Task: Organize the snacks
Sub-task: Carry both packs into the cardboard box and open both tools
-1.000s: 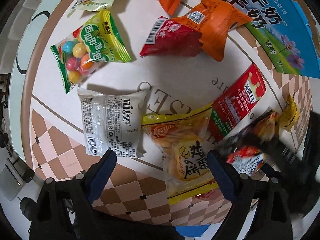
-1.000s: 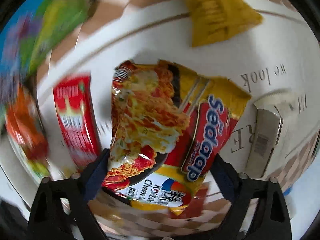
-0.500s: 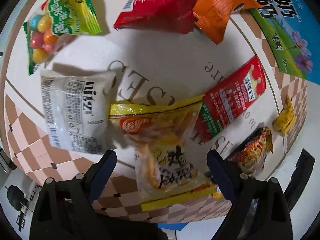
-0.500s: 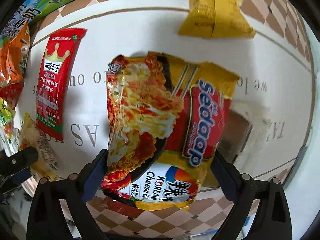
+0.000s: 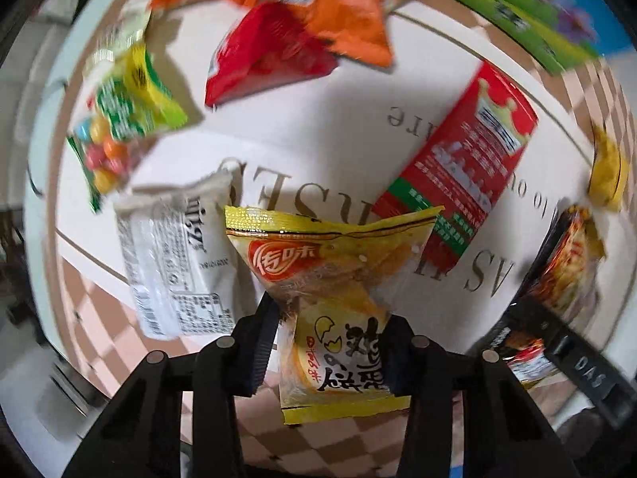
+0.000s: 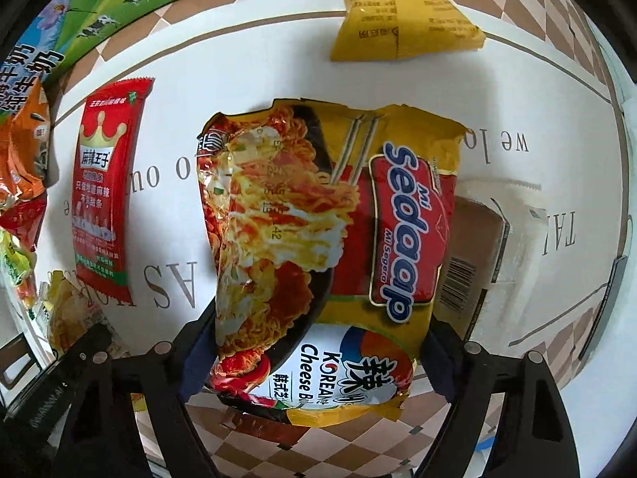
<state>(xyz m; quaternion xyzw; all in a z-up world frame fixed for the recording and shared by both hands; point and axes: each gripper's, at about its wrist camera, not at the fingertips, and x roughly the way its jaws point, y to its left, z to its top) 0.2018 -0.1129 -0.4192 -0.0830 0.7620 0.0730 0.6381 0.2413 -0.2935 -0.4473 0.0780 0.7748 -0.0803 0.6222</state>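
My left gripper [image 5: 330, 326] is shut on a yellow egg-cracker packet [image 5: 338, 279] and holds it above the table. My right gripper [image 6: 318, 342] is shut on a yellow and red Sedaap noodle packet [image 6: 330, 239], which also shows at the right edge of the left wrist view [image 5: 565, 263]. A long red spicy-strip packet [image 5: 466, 167] lies between them and shows in the right wrist view [image 6: 105, 183]. The left gripper's body shows at the lower left of the right wrist view [image 6: 59, 378].
A white ritz packet [image 5: 175, 259], a green candy bag [image 5: 119, 119], a red bag [image 5: 262, 51] and orange bags [image 5: 346, 12] lie on the round printed table [image 5: 318, 131]. A yellow packet [image 6: 398, 8] and a milk carton box [image 6: 99, 12] lie farther off. A white packet [image 6: 493, 239] lies under the noodles.
My left gripper has closed on the yellow egg-cracker packet and lifted it. My right gripper keeps its hold on the noodle packet and has shifted a little over the table.
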